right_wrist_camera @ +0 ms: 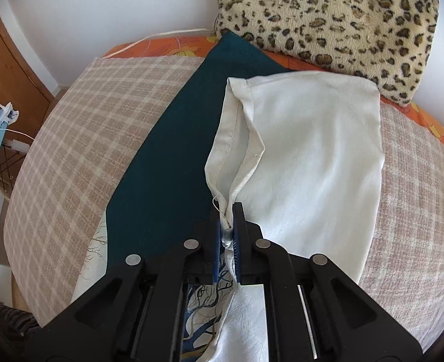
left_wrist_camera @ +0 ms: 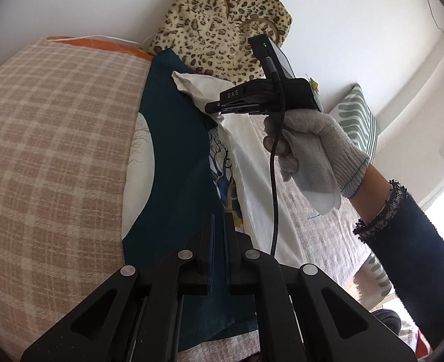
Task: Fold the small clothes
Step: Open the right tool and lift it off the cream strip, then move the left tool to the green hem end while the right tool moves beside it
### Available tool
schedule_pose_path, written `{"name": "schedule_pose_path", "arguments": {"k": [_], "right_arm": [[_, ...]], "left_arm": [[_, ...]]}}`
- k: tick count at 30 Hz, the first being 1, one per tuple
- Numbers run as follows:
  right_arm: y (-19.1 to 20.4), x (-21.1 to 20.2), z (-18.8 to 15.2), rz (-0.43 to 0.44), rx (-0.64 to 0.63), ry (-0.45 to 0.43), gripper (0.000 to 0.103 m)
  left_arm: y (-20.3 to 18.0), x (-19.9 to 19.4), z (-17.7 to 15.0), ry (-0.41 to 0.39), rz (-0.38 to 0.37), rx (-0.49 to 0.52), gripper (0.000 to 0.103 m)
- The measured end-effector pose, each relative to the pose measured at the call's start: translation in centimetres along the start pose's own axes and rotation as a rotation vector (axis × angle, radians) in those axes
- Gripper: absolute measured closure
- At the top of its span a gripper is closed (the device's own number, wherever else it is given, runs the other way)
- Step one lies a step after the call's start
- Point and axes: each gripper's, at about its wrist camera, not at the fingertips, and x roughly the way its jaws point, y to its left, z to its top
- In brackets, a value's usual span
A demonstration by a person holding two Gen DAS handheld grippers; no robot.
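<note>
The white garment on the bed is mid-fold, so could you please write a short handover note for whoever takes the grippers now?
Right gripper: shut on a bunched edge of the white garment.
Left gripper: shut, over the teal garment; whether it holds cloth is unclear.
Both garments lie on the checked blanket, the white one overlapping the teal one.
Done: white edge gripped.
Left: fold both.
</note>
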Motion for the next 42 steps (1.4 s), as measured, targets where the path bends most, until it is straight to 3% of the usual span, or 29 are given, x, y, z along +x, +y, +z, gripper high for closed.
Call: {"name": "schedule_pose_path", "arguments": {"k": [2,4,6,8,11,15,21,28,33,37,40,42], "right_arm": [[-0.5,1.4,-0.3,-0.084,0.002,0.033,0.095],[-1.2,0.7,-0.3,-0.021,0.034,0.005,0.094],[-2.0,-0.9,-0.2,0.061,0.078,-0.032,0.079],[-2.6,-3.3,-0.4,0.086,0.098,-0.089,0.067],[-3.6,-7.4,-1.4,0.137,0.125,-0.152,0.064],[-4.1,-12.3,-5.2,0.166,0.149,-0.2,0.064],[-1.8,-17.4,-14.4,0.137,0.098,-0.233,0.064],[4.4,-15.2,-22.5,0.175,0.018,-0.156,0.064],[8.7,-12.3,-25.1,0.073,-0.151,-0.07,0.064],[9.0,-11.0,-25.2,0.118,-0.159,-0.04,0.064],[8.4,-10.3,-25.0,0.23,-0.12,0.003,0.064],[7.8,-11.1,-24.9,0.254,-0.103,-0.014,0.064]], "left_arm": [[0.0,-0.2,0.1,-0.004,-0.002,0.0,0.099],[-0.2,-0.4,0.2,-0.013,0.002,0.016,0.099],[-0.1,-0.4,0.3,-0.013,0.002,0.019,0.099],[0.0,-0.3,0.3,-0.003,-0.009,0.004,0.099],[0.0,-0.2,0.4,0.007,-0.006,0.0,0.099],[0.2,-0.5,1.1,0.001,-0.003,-0.006,0.092],[0.8,-1.4,4.1,-0.029,-0.027,-0.023,0.092],[2.3,-1.5,6.9,-0.056,-0.031,-0.05,0.091],[3.6,-0.8,6.4,-0.03,-0.039,-0.104,0.091],[3.4,0.1,5.3,0.019,-0.033,-0.066,0.091],[3.2,1.3,3.9,0.092,-0.048,-0.044,0.091],[2.8,1.7,2.9,0.127,-0.031,-0.004,0.091]]}}
